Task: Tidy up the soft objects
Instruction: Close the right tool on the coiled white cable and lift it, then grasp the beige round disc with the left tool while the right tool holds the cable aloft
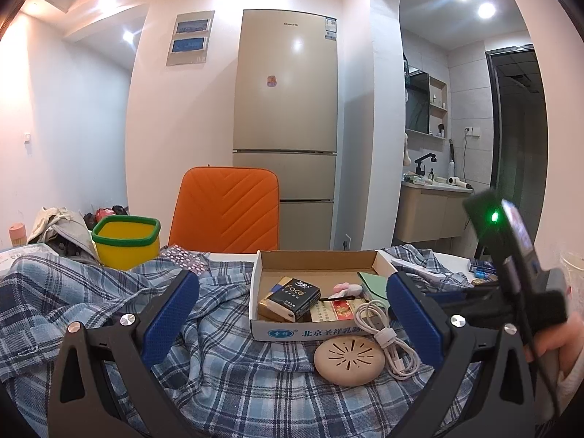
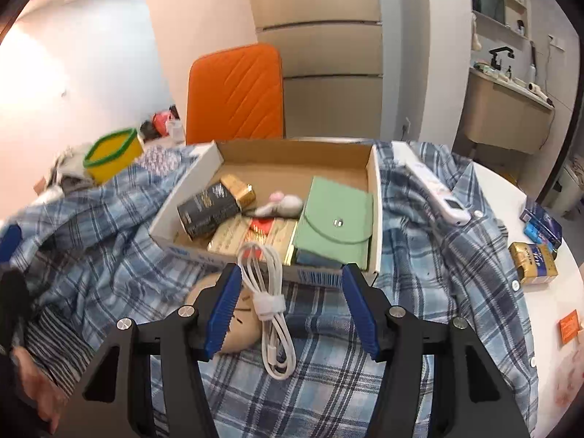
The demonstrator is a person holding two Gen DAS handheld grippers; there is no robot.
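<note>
I read "Face" on the black pack (image 1: 294, 294) at centre frame. The box front (image 1: 310, 332) below it shows "北京", the rest unclear. The fridge (image 1: 288, 102) brand at upper centre is too small.

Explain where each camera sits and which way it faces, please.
Left wrist: sits on the left claw, low and level, facing the cardboard box, orange chair and fridge; its blue fingers and the right claw show.
Right wrist: sits on the right claw, tilted down at the white cable; its blue fingers show.
Shared: box, cable, chair, plaid shirt.

Left gripper (image 1: 292, 314) jaws spread wide; right gripper (image 2: 292, 306) jaws likewise, both level.
</note>
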